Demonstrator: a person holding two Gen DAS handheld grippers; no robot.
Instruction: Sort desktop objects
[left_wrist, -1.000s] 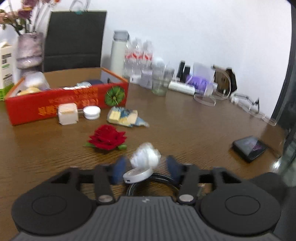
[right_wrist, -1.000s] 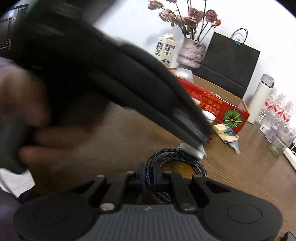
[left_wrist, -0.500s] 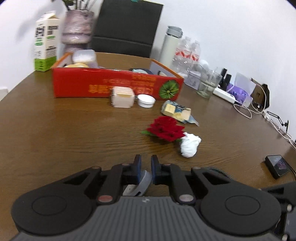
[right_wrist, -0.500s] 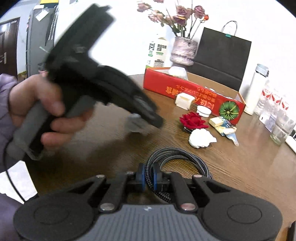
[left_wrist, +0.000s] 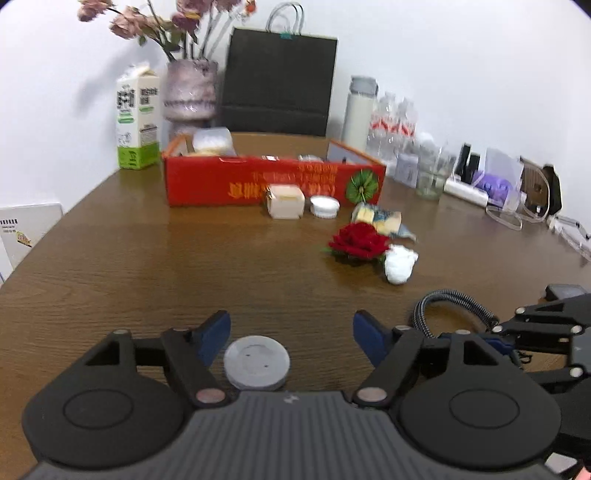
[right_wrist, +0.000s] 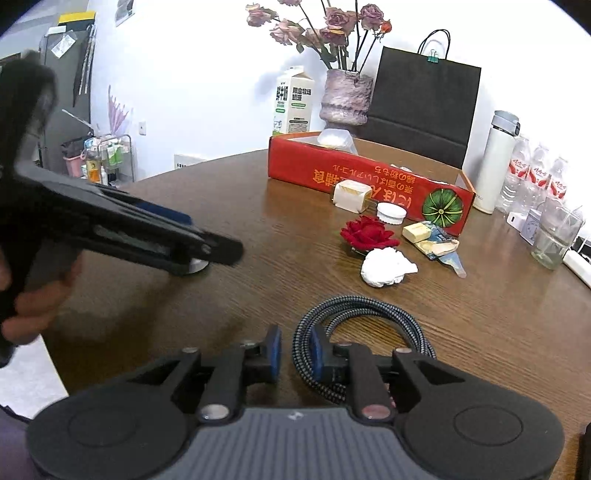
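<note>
My left gripper (left_wrist: 290, 326) is opening, its blue pads wide apart. A grey round charger disc (left_wrist: 256, 363) lies flat on the wooden table (left_wrist: 147, 280) between them, touched by neither. In the right wrist view that gripper's fingers (right_wrist: 221, 251) hover over the disc (right_wrist: 195, 266). My right gripper (right_wrist: 295, 350) is opening too. One loop of a coiled braided cable (right_wrist: 364, 314) runs between its pads, which no longer squeeze it. The cable (left_wrist: 454, 304) also shows beside the right gripper's fingers (left_wrist: 535, 325).
Further back lie a red rose (left_wrist: 358, 242), a crumpled white tissue (left_wrist: 399, 264), a snack packet (left_wrist: 380, 219), a white lid (left_wrist: 324, 205) and a cream box (left_wrist: 286, 201) before a red carton (left_wrist: 221, 181). Glass (right_wrist: 554, 236), bottles and a vase line the far edge.
The left gripper swung left with the disc pinched, then spread its jaws and left it lying on the table. The right gripper's pads parted slightly from the cable.
</note>
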